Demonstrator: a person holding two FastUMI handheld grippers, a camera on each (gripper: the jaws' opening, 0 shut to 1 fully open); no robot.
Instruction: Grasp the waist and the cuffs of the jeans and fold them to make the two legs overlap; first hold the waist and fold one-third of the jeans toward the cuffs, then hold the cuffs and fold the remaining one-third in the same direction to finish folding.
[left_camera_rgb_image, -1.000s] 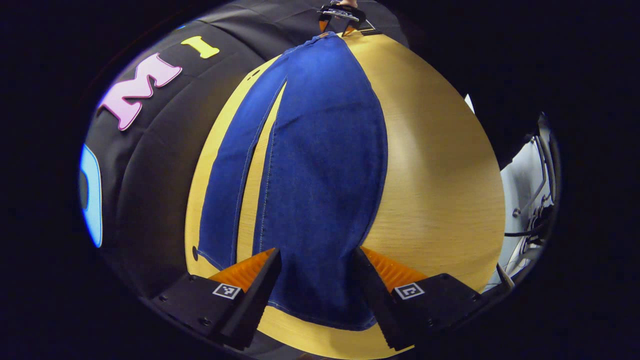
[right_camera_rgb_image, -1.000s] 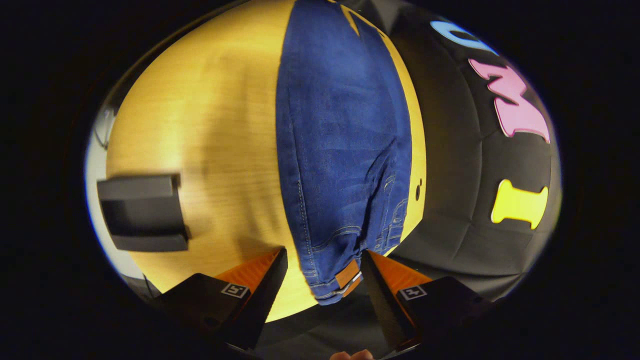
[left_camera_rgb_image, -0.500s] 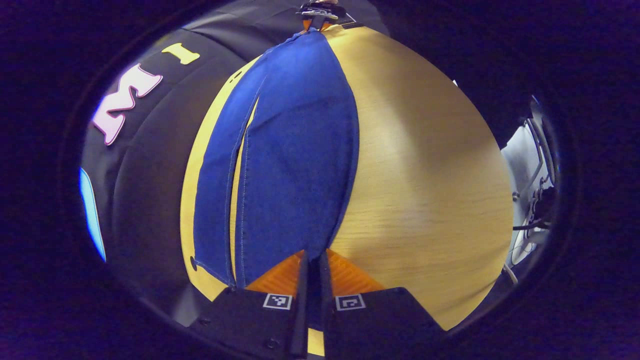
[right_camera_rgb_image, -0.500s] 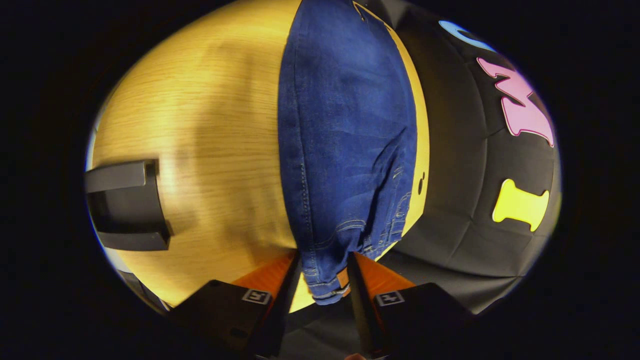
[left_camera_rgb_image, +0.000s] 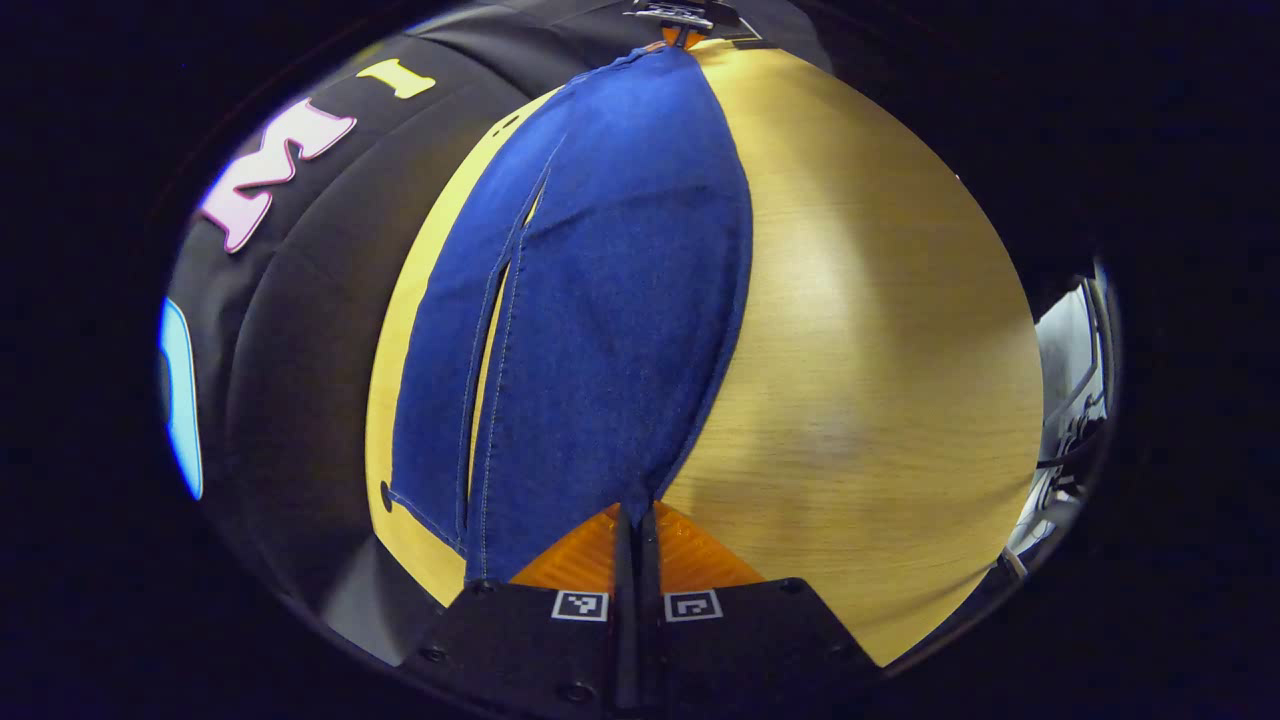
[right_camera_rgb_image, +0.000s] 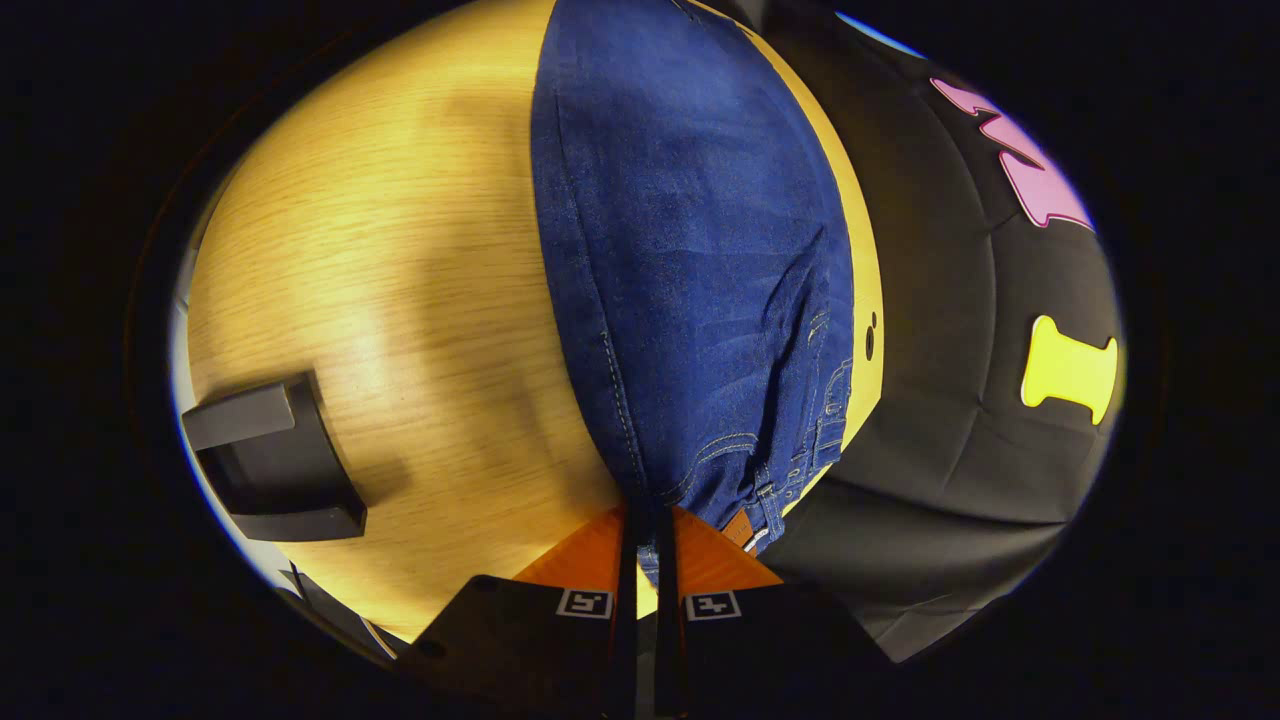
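Left gripper view, left to right. Black cloth wall (left_camera_rgb_image: 300, 330) along the far edge of the table. Wooden table (left_camera_rgb_image: 880, 380), pale yellow grain, bare across its right half. Jeans (left_camera_rgb_image: 620, 300), blue denim, lying lengthwise on the table near its wall-side edge; two legs side by side with a narrow slit of table showing between them; leftmost cuff (left_camera_rgb_image: 420, 505) flat by the table edge next to the wall. Left gripper (left_camera_rgb_image: 635, 525) at the bottom, orange fingers (left_camera_rgb_image: 575, 555) pressed together with only a thin line between them, pinching the hem of the nearer leg where the denim narrows to a point. Other gripper (left_camera_rgb_image: 680, 20) at the far end of the jeans, small, meeting the denim at the waist. Cables and pale equipment (left_camera_rgb_image: 1070, 400) beyond the right table edge.

Right gripper view, left to right. Black stand (right_camera_rgb_image: 275, 465) on the table at its left edge. Table (right_camera_rgb_image: 400, 300). Jeans (right_camera_rgb_image: 690, 280) running away from the camera, waist end nearest, with pocket stitching and a brown patch (right_camera_rgb_image: 738, 527). Right gripper (right_camera_rgb_image: 650, 530), jaws closed narrowly on the waistband. Cloth wall (right_camera_rgb_image: 960, 400) at right.
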